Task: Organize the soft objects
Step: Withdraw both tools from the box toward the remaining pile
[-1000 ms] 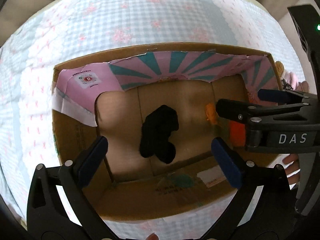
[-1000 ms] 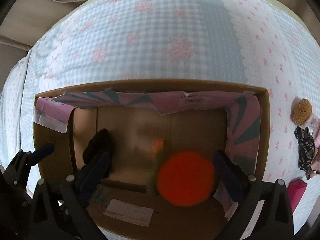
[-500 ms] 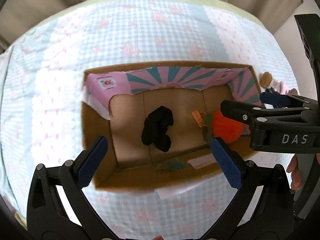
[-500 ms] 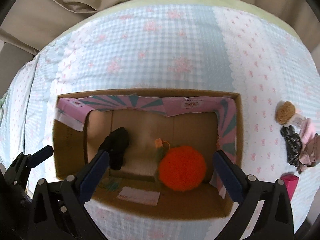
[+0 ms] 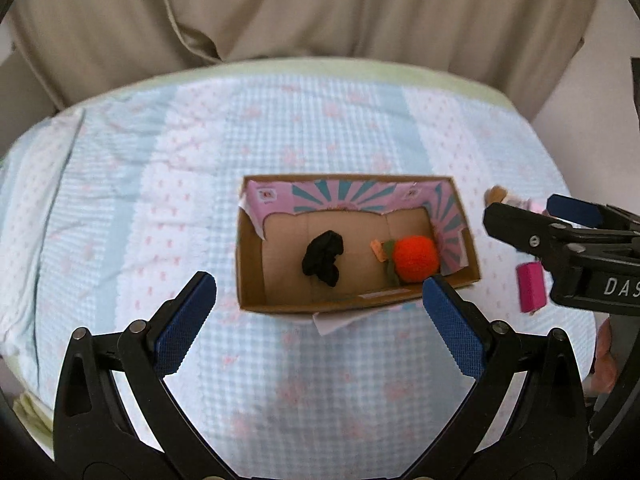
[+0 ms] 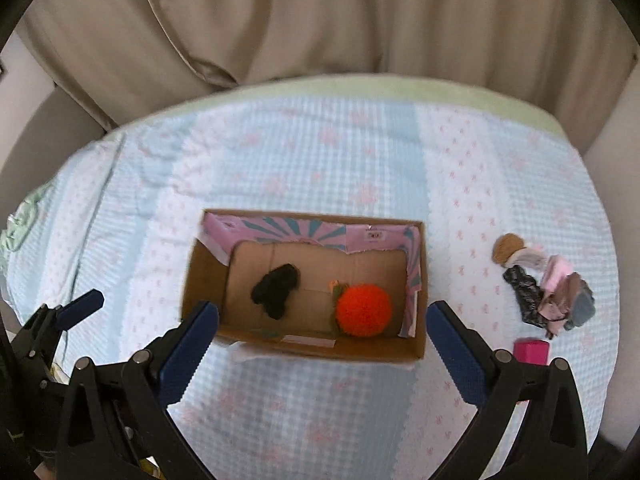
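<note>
My right view logs: cardboard box (image 6: 200,280) holding orange knitted ball (image 6: 363,310) and black cloth (image 6: 275,290); soft pile (image 6: 544,288) well right; right gripper (image 6: 322,344) spread, empty.

A bed with a light blue and pink cover (image 6: 360,168) holds a brown cardboard box (image 6: 200,280) in the middle, a little pile of soft things (image 6: 548,288) to its right, and a small pink block (image 6: 532,353) near the pile.

Orange plush ball (image 6: 363,310) and black sock (image 6: 275,289) inside cardboard box (image 6: 204,280)
</note>
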The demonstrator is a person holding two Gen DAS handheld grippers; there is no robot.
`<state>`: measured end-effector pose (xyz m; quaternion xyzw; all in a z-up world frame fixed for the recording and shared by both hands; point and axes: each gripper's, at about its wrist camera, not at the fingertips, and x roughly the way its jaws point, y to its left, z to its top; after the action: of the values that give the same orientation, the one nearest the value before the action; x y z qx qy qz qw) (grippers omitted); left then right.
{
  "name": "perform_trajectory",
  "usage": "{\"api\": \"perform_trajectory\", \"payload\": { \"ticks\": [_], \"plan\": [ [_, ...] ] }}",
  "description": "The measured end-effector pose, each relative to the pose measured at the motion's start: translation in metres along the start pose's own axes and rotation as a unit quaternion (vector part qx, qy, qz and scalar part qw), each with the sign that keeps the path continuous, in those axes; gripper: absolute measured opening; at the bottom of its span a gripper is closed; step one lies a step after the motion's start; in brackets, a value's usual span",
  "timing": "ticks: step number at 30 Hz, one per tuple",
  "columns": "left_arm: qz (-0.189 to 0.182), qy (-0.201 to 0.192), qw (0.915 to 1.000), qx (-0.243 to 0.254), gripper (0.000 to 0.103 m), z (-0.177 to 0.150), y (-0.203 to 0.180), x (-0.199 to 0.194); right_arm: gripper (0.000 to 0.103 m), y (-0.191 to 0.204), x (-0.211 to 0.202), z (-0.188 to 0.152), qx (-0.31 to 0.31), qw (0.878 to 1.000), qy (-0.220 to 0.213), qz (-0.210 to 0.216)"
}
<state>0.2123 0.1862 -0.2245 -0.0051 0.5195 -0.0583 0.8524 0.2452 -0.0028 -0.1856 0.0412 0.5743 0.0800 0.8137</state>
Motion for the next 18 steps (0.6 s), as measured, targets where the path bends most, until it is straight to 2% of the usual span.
{"api": "perform_trajectory", "payload": {
  "ticks": [6,12,18],
  "plan": [
    [0.012,-0.043,0.999,-0.005,0.103,-0.019,-0.012,-0.057,0.103,0.0,-0.064,-0.021,0.016,0.998,-0.06,-0.006],
    [-0.011,-0.069,0.9975,-0.003,0.103,-0.032,-0.032,-0.095,0.103,-0.021,-0.114,-0.047,0.037,0.994,-0.1,-0.025],
    [-0.03,-0.084,0.996,0.005,0.103,-0.037,-0.067,-0.114,0.103,-0.06,-0.154,-0.075,0.047,0.989,-0.133,-0.054]
  ]
}}
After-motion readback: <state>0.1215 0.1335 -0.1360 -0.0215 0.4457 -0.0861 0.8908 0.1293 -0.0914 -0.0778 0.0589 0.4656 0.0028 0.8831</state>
